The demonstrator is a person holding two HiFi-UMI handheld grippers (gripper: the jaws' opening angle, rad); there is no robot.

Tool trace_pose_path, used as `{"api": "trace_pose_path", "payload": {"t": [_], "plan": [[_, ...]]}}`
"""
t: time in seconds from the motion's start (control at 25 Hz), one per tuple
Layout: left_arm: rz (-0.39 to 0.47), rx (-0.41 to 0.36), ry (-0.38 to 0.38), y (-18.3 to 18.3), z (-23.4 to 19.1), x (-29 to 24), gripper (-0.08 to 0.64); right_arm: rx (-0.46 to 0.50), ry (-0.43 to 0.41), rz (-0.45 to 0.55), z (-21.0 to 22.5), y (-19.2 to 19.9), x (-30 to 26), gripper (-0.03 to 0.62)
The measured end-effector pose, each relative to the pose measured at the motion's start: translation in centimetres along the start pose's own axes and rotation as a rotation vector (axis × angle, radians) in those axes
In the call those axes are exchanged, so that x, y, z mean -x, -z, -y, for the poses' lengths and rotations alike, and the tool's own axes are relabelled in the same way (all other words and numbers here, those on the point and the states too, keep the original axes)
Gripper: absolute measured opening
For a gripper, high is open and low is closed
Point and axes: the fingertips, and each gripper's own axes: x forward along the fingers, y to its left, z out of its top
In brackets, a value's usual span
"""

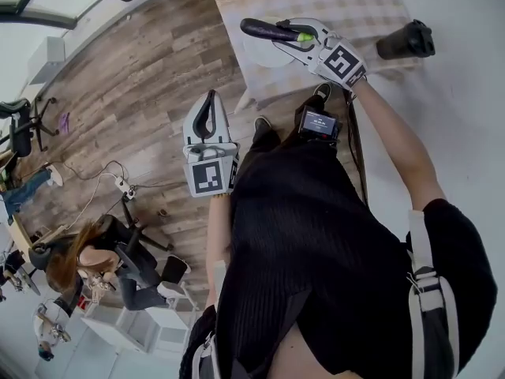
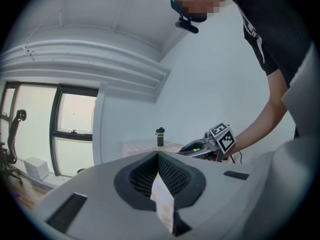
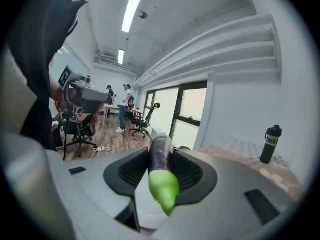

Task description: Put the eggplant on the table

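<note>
Clamping a long dark-purple eggplant [image 1: 264, 30] with a green stem end between its jaws, the right gripper [image 1: 286, 36] holds it above the pale checked bench [image 1: 355, 6], near a black bottle [image 1: 406, 40]. The left gripper [image 2: 158, 159] hangs over the wooden floor [image 1: 142, 77], its jaws pressed together and empty.

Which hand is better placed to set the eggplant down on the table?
Right: its claw grips the eggplant over the table; the left claw is shut over the floor.
</note>
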Motion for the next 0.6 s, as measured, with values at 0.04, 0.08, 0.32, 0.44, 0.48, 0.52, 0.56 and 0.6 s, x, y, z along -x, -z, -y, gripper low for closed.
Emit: {"api": "trace_pose_path", "payload": {"t": [0.04,0.08,0.32,0.44,0.48,0.52,0.56,0.6], "plan": [[0.003,-0.001,-0.002,-0.2,0.0,-0.1,-0.009,-0.009,-0.003,-0.007,-0.1,0.4,-0.2,0.163],[0.003,-0.004,-0.003,-0.3,0.0,-0.2,-0.009,-0.014,-0.007,-0.013,-0.3,0.8,-0.4,0.163],[0.020,0.011,0.020,-0.6,0.9,-0.7,-0.009,0.001,-0.026,-0.080,-0.5,2.7,-0.4,0.163],[0.013,0.022,0.030,-0.2,0.9,-0.7,-0.009,-0.001,-0.042,-0.105,-0.7,3.7,-1.1,0.163],[0.009,0.023,0.032,-0.1,0.9,-0.8,-0.009,0.000,-0.046,-0.113,-0.6,4.0,-1.2,0.163],[0.000,0.023,0.031,0.0,1.0,-0.9,-0.009,0.001,-0.049,-0.119,-0.5,4.2,-1.3,0.163],[-0.015,0.024,0.027,0.3,1.0,-1.0,-0.009,0.003,-0.050,-0.124,-0.4,4.4,-1.3,0.163],[-0.027,0.026,0.024,0.5,1.1,-1.1,-0.009,0.005,-0.048,-0.129,-0.3,4.6,-1.2,0.163]]}}
